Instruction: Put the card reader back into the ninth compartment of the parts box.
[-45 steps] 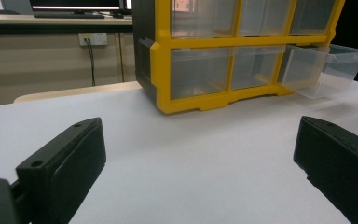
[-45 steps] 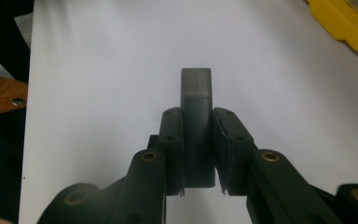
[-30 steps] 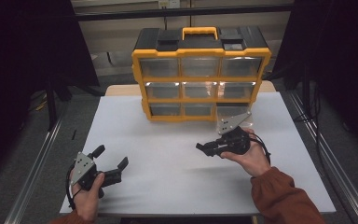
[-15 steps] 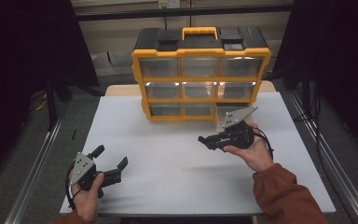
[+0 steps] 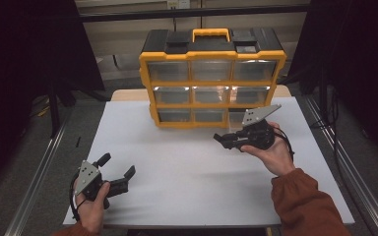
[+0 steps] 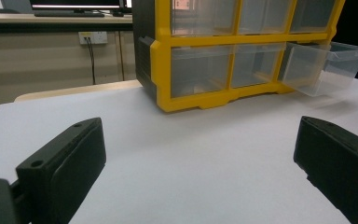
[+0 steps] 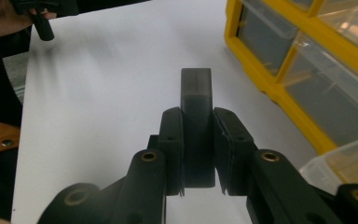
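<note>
1. The right claw (image 7: 196,154) is clamped on a dark grey rectangular block (image 7: 196,121), whose end sticks out past the jaws.
2. In the high view the right claw (image 5: 221,139) hangs above the white tabletop (image 5: 187,167), just in front of the yellow drawer organiser (image 5: 211,78) and pointing towards the tabletop's left side.
3. The organiser's bottom-right clear drawer (image 6: 324,65) is pulled out, close to the right claw.
4. The left claw (image 5: 117,169) rests at the tabletop's near left corner, jaws wide apart with nothing between them, well apart from the block.
</note>
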The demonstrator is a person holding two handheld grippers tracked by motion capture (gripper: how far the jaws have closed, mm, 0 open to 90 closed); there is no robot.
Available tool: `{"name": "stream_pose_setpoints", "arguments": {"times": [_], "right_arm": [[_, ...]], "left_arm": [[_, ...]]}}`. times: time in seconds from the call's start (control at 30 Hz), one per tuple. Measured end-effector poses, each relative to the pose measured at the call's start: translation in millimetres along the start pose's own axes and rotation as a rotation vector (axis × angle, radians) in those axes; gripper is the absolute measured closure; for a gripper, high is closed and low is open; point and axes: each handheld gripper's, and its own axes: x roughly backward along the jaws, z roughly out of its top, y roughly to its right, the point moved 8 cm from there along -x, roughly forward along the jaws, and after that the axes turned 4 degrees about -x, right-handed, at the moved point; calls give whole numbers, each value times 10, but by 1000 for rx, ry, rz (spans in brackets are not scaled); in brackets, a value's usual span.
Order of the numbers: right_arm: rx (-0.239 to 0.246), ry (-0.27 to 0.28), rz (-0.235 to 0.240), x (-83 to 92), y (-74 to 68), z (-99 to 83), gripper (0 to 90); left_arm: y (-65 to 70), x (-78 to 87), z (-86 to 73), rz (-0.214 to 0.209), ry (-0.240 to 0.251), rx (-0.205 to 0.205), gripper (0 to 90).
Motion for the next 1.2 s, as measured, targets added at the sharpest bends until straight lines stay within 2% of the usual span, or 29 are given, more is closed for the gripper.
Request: {"name": "stream_pose_setpoints", "arguments": {"times": [0.13, 0.6, 0.8, 1.2], "right_arm": [[-6, 31, -21, 104, 50, 49, 739], [-10, 49, -59, 293, 176, 114, 739], [-24, 34, -83, 357, 260, 128, 739], [-19, -6, -137, 470, 412, 227, 739]], "left_arm": [[6, -5, -3, 1, -3, 0, 22], [-4, -7, -2, 10, -1, 2, 20], [-4, -4, -1, 9, -1, 1, 20], [-3, -5, -5, 6, -3, 8, 20]]}}
